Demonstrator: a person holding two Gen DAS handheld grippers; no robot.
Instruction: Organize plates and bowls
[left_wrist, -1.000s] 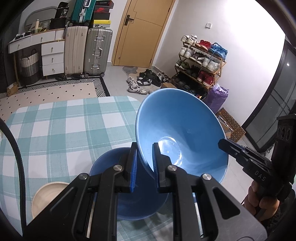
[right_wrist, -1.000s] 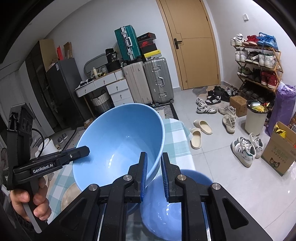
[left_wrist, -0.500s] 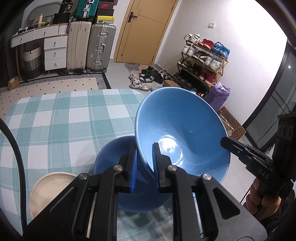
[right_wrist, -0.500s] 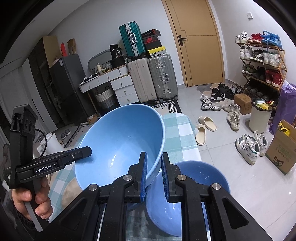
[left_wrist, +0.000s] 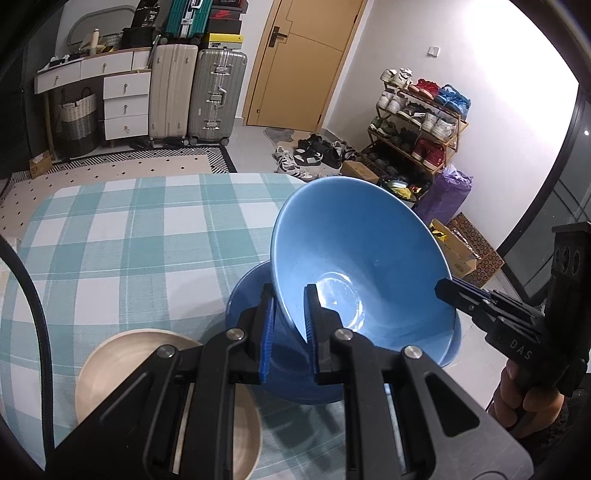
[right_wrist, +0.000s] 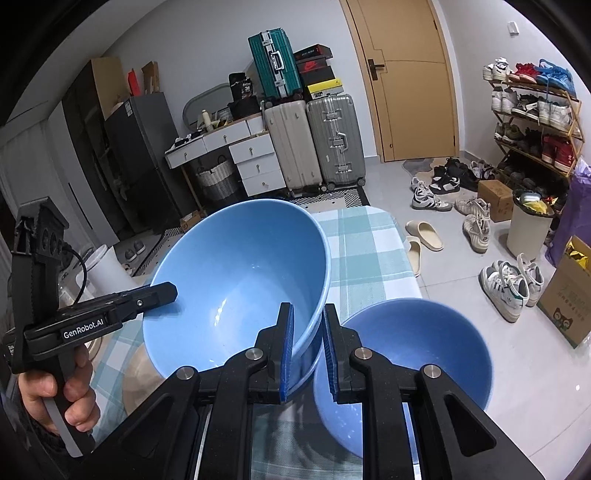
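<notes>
A light blue bowl (left_wrist: 362, 251) hangs tilted above the table, held by both grippers on opposite sides of its rim. My left gripper (left_wrist: 288, 325) is shut on the near rim in the left wrist view. My right gripper (right_wrist: 308, 343) is shut on the other rim, and it also shows at the right of the left wrist view (left_wrist: 443, 288). In the right wrist view the held bowl (right_wrist: 240, 280) fills the centre, with the left gripper (right_wrist: 170, 291) at its left edge. A second blue bowl (right_wrist: 417, 350) stands on the table just below, partly hidden under the held bowl (left_wrist: 243, 295).
A beige plate (left_wrist: 122, 362) lies on the green checked tablecloth (left_wrist: 110, 240) left of the bowls, also seen in the right wrist view (right_wrist: 140, 373). The table edge (right_wrist: 406, 266) is close beside the second bowl. Shoes, suitcases and boxes stand on the floor beyond.
Both grippers have sunk with the held bowl, which now hangs lower and closer over the second blue bowl. More of the beige plate shows. Both grips are unchanged.
</notes>
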